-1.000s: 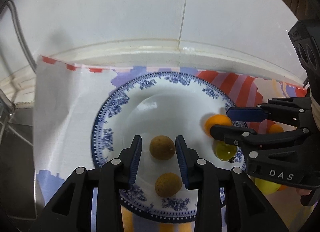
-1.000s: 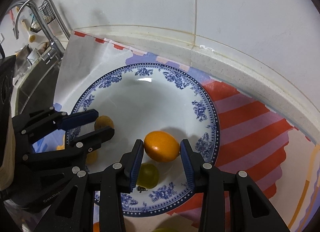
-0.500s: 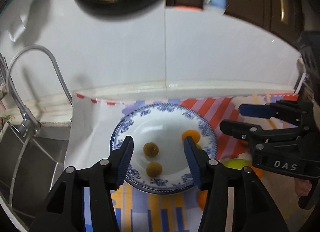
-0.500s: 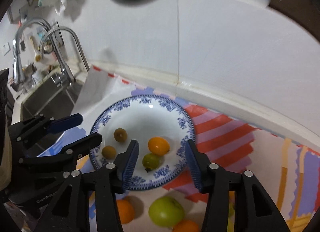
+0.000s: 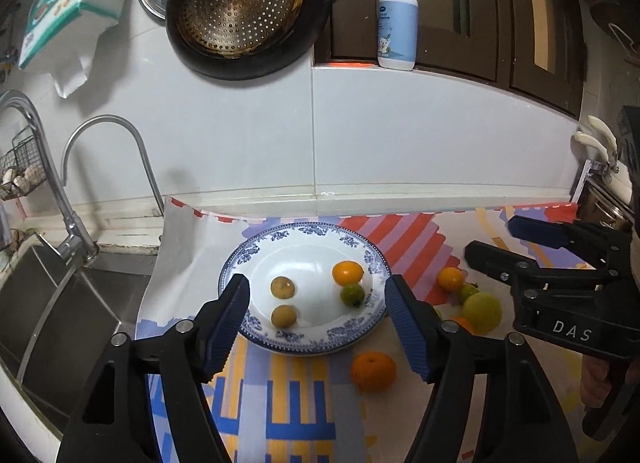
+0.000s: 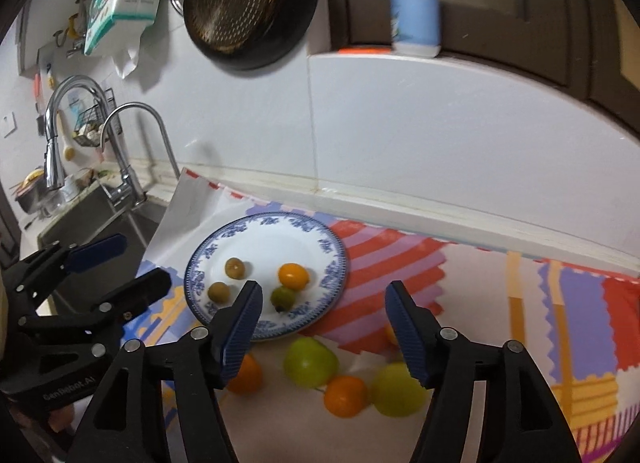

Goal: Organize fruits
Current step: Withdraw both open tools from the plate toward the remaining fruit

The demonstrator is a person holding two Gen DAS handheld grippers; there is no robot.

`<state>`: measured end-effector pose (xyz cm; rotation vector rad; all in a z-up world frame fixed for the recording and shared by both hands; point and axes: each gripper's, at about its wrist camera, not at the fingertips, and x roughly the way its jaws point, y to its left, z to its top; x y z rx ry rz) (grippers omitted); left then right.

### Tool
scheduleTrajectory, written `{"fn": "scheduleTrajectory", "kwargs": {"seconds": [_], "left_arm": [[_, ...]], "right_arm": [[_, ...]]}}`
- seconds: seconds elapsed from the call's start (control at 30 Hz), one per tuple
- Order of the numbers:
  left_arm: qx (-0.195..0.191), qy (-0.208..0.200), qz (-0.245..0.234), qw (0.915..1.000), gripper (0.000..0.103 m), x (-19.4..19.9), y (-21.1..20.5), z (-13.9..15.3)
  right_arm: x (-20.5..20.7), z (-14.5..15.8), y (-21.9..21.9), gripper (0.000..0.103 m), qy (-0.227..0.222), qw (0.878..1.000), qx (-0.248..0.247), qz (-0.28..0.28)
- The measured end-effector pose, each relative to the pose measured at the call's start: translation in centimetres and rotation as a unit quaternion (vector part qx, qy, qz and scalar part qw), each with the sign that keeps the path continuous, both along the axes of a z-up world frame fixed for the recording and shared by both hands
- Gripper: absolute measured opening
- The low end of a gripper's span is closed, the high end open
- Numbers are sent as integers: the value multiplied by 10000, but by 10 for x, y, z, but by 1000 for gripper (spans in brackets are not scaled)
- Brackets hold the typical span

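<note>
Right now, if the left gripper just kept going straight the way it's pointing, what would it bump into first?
Most likely the blue-rimmed plate. The open left gripper frames it between its fingers, with two small brown fruits on the near side. Depth is hard to judge through this lens, so it could instead pass over the plate toward the white wall behind.

Four small fruits (image 5: 316, 295) on blue-rimmed plate (image 5: 256, 251)

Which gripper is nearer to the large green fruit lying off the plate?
Right. The right gripper hangs open just above the large green fruit; the left gripper is open over the plate, farther left.
</note>
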<state>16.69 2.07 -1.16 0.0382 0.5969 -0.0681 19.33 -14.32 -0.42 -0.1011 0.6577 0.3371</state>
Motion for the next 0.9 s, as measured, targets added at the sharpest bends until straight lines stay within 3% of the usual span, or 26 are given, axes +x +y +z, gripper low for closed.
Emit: {"fn": "scheduleTrajectory", "kwargs": {"seconds": [0.4,0.9], "left_arm": [[232,-115,-312,9992,72,-30,-18,-20],[497,412,-572,9963,72,-27,-26,-68]], "right_arm": [[-42,-20,-21,65,-28,9995,-131,-271],[-53,-64,-10,65,261,9961,-835,67]]}}
